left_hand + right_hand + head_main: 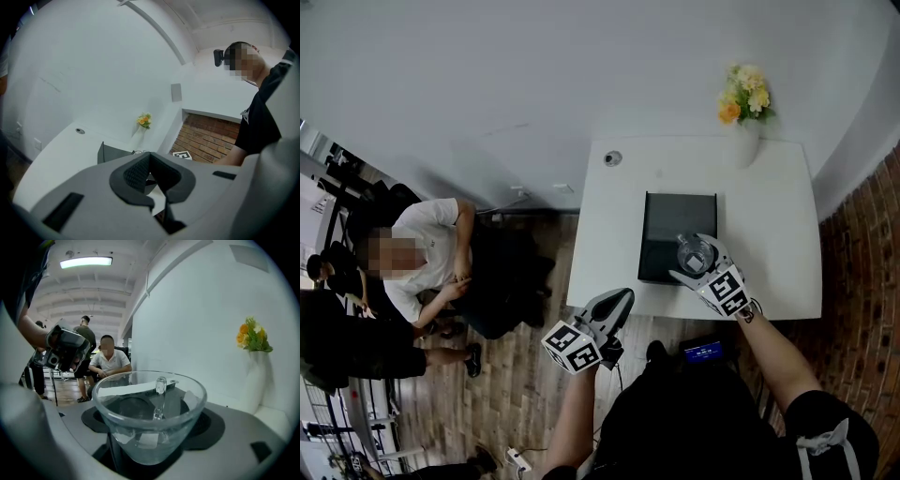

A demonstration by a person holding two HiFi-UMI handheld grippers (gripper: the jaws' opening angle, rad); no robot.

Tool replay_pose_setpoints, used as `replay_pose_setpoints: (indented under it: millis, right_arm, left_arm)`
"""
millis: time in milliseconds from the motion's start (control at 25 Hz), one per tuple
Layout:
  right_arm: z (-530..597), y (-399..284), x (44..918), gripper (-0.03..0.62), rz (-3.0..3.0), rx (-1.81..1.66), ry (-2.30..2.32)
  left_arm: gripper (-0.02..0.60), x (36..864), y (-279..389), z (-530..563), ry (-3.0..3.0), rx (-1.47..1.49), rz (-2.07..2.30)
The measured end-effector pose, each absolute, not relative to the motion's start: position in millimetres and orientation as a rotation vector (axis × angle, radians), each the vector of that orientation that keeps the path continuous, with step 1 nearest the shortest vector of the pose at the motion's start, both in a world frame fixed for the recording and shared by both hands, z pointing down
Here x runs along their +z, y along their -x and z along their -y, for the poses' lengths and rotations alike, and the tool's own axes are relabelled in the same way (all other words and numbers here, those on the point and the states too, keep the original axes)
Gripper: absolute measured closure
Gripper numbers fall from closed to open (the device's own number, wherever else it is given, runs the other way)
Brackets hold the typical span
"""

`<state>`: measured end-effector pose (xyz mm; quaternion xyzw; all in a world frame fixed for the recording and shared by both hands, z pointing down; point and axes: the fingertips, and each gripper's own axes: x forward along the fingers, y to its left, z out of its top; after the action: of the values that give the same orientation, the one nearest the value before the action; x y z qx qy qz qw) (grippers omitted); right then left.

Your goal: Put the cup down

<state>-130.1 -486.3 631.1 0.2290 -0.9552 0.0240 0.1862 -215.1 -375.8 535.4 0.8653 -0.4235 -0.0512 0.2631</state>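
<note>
Right gripper [695, 260] clamps one glass cup [150, 423] over one black box [670, 220].

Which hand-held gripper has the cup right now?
The right hand-held gripper: its jaws clamp the clear glass cup above the black box. The left hand-held gripper is shut on nothing.

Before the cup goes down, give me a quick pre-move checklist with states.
1. Grip: right gripper closed on the glass cup: ok.
2. Cup upright, rim up, nothing seen inside: ok.
3. Spot below: in the head view the cup overlaps the black box's near right corner; height above it unclear: cannot tell.
4. Left gripper shut, empty, off the table's near edge: ok.
5. Vase of flowers at the far edge, well apart from the cup: ok.
</note>
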Motion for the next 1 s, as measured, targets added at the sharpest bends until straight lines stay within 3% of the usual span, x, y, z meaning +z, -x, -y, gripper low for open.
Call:
replay_pose_setpoints:
  millis: [360, 560, 1000]
  right_arm:
    - [488.3, 125.3, 627.7, 0.161, 2.682, 0.031, -0.655]
    - [477.2, 120.7, 629.1, 0.1, 2.675, 0.091, -0.603]
    - [449.4, 83.2, 604.6, 0.098, 2.701, 0.216, -0.575]
  left_arm:
    - [0.574, 531.9, 215.2, 370.6, -2.354, -0.139, 1.148]
    - [0.574, 530.2, 215.4, 367.3, -2.363, -0.141, 1.138]
    - [0.574, 531.0, 199.5, 372.2, -2.403, -0.147, 1.062]
